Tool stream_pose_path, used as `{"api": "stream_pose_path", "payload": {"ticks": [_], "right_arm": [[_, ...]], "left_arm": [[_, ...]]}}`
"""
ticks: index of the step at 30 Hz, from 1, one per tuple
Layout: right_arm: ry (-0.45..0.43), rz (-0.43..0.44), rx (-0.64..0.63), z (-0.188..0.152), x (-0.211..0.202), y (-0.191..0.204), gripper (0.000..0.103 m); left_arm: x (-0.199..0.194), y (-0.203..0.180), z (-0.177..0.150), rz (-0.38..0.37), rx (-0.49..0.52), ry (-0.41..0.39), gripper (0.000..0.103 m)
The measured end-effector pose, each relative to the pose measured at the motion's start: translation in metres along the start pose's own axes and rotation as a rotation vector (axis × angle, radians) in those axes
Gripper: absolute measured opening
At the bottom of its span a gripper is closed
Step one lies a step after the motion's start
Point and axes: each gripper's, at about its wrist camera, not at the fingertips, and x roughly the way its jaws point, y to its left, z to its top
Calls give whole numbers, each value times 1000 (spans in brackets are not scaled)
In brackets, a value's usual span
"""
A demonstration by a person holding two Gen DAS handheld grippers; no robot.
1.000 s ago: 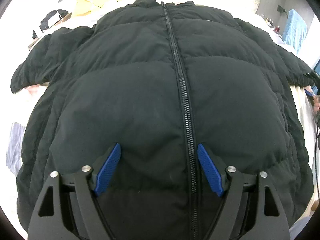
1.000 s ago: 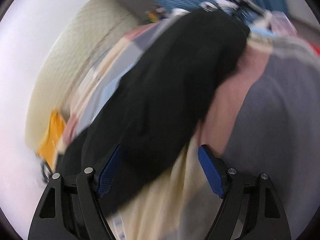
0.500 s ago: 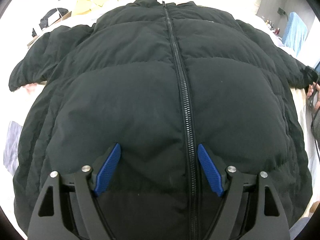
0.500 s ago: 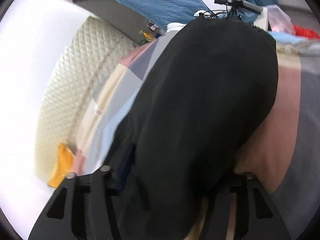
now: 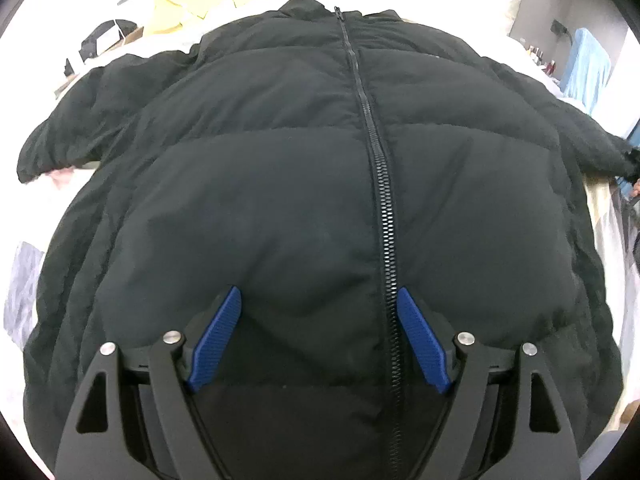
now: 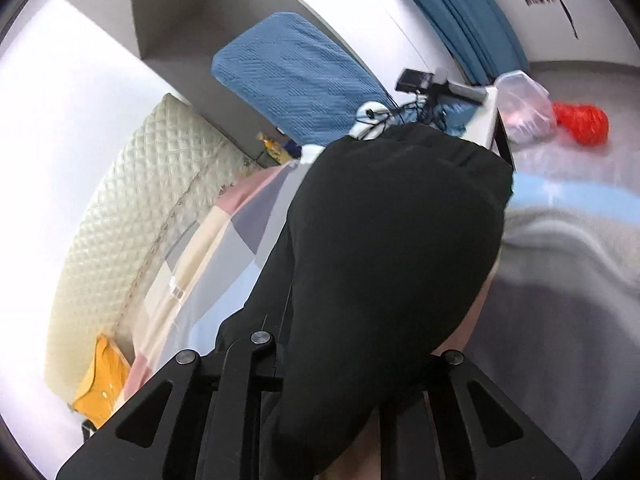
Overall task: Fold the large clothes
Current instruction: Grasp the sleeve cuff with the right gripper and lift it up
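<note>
Black puffer jacket [image 5: 280, 184] lies spread front-up across the bed, zipper [image 5: 380, 200] closed and running down its middle, collar at the far end. One sleeve [image 5: 68, 136] reaches out to the left; the opposite sleeve stretches away to the right edge of the left wrist view.

Left gripper [image 5: 320, 340] hangs over the jacket's lower front, jaws wide — blue pads [image 5: 216, 340] either side of a fold of quilted fabric, not pressing it. Zipper passes just inside the right-hand pad.

Right gripper [image 6: 348, 392] — jaws closing on the black sleeve end [image 6: 392, 248], which fills the gap between them and hides the pads. Cuff bulges up in front of the camera, clear of the patchwork bedspread [image 6: 224, 248] beneath.

Behind: cream quilted headboard [image 6: 132, 208], blue textured cloth [image 6: 296, 80], red bag [image 6: 584, 122] on the floor, yellow item [image 6: 100, 384] by the bed edge.
</note>
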Motion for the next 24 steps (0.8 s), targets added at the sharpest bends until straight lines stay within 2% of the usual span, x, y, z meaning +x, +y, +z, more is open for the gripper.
{"api": "stream_pose_path", "payload": {"ticks": [6,10,12,16,19,24], "right_arm": [[-1,38,48,9,3,-12,13],[19,72,150,15,7,-32,16],[6,81,153,17,2,-31,16],[-57,91,36,26,-27,14,16],[-84,104,-62,33,-54,60,16],[-121,135,-235,34,-111,141,16]], "left_arm": [[2,8,0,-1,-11,3,81],[2,9,1,2,-7,4,81],[2,9,1,-2,-10,6,81],[-4,12,4,-10,-11,3,81],[-15,20,4,9,-1,-25,81],[-41,44,5,15,-40,-71,81]]}}
